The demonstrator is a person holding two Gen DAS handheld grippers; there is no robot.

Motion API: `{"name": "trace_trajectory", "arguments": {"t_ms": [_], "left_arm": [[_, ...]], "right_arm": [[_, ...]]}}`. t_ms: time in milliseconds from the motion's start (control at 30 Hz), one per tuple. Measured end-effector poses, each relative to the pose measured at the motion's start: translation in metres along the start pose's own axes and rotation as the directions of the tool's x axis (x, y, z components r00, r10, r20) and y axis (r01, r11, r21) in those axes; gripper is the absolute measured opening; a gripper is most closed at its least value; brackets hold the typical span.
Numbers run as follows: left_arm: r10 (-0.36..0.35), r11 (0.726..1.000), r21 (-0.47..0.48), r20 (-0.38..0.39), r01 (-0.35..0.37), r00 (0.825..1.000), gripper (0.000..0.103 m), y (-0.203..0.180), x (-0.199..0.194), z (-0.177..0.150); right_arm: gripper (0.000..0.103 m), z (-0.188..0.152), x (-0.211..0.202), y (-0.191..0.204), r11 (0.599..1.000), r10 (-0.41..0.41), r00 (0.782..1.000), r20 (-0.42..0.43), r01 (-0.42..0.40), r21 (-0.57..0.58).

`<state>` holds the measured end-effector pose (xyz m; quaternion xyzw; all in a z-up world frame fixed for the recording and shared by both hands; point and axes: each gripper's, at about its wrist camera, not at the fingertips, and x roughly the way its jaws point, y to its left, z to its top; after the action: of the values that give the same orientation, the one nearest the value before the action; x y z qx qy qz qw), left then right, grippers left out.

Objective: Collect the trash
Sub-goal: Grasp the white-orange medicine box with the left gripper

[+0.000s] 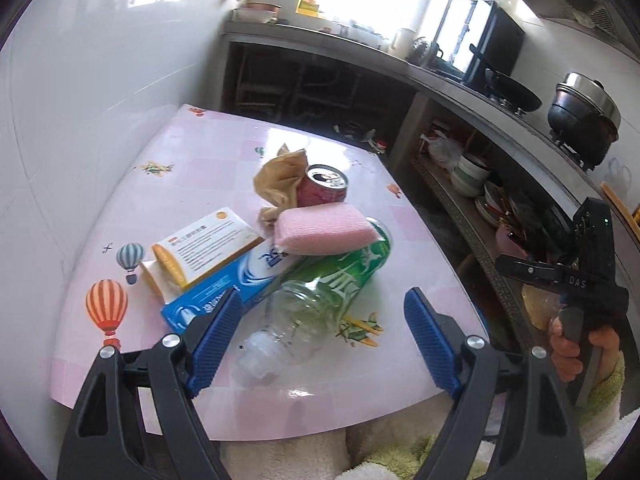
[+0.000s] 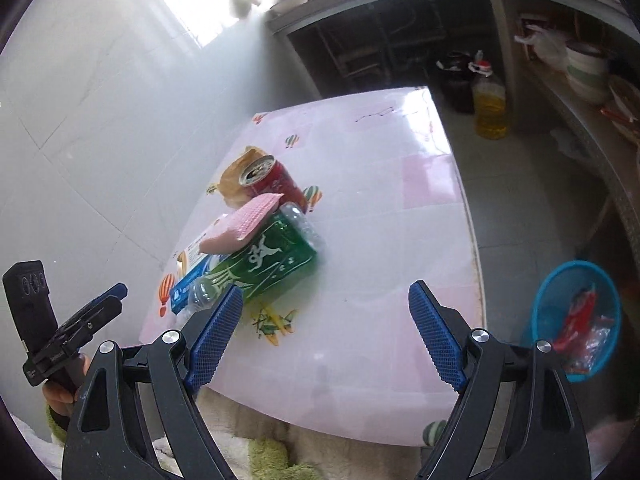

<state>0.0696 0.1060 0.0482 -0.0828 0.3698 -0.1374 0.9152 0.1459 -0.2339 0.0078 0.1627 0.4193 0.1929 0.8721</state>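
- We see the pink table [image 1: 192,148] with the trash heaped at its near-left part, while its far and right parts lie bare.
- On the floor to the right of the table stands a blue bin [image 2: 548,300] with a few red and clear wrappers inside, so we judge a small share is done and most is left.
- The green plastic bottle [image 1: 340,276] lies on its side, cap toward us, nearest to the grippers.
- A blue toothpaste box [image 1: 224,292] lies to its left, with an orange-and-white carton [image 1: 204,248] resting on it.
- A pink sponge [image 1: 326,228] sits on top of the bottle and box.
- Farther off lie a red can [image 1: 320,188] and crumpled brown paper [image 1: 280,176], touching.
- Our left gripper [image 1: 320,332] tilts down over the bottle neck, jaws spread wide, nothing gripped.
- Our right gripper [image 2: 324,332] points down at bare table right of the bottle, jaws released and empty.
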Motion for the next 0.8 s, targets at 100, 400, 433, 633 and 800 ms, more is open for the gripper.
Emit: {"name": "trace_trajectory", "arguments": {"t_ms": [100, 400, 433, 633, 800], "left_arm": [[0.029, 0.999, -0.013, 0.016, -0.029, 0.999, 0.081, 0.015, 0.002, 0.003], [0.082, 0.997, 0.009, -0.042, -0.082, 0.996, 0.081, 0.060, 0.050, 0.038], [0.087, 0.996, 0.027, -0.060, -0.085, 0.994, 0.081, 0.063, 0.060, 0.043], [0.166, 0.980, 0.147, -0.250, -0.132, 0.954, 0.081, 0.085, 0.131, 0.060], [0.207, 0.958, 0.257, -0.326, -0.125, 0.922, 0.081, 0.089, 0.163, 0.058]], "right_arm": [[0.081, -0.002, 0.004, 0.013, 1.000, 0.012, 1.000, -0.023, -0.013, -0.028], [0.081, 0.005, 0.021, 0.029, 0.998, 0.027, 0.997, -0.072, -0.031, -0.055], [0.081, 0.006, 0.022, 0.030, 0.998, 0.028, 0.997, -0.073, -0.032, -0.057], [0.081, 0.015, 0.025, 0.034, 0.997, 0.046, 0.996, -0.075, -0.050, -0.060], [0.081, 0.026, 0.032, 0.036, 0.996, 0.071, 0.994, -0.079, -0.075, -0.051]]}}
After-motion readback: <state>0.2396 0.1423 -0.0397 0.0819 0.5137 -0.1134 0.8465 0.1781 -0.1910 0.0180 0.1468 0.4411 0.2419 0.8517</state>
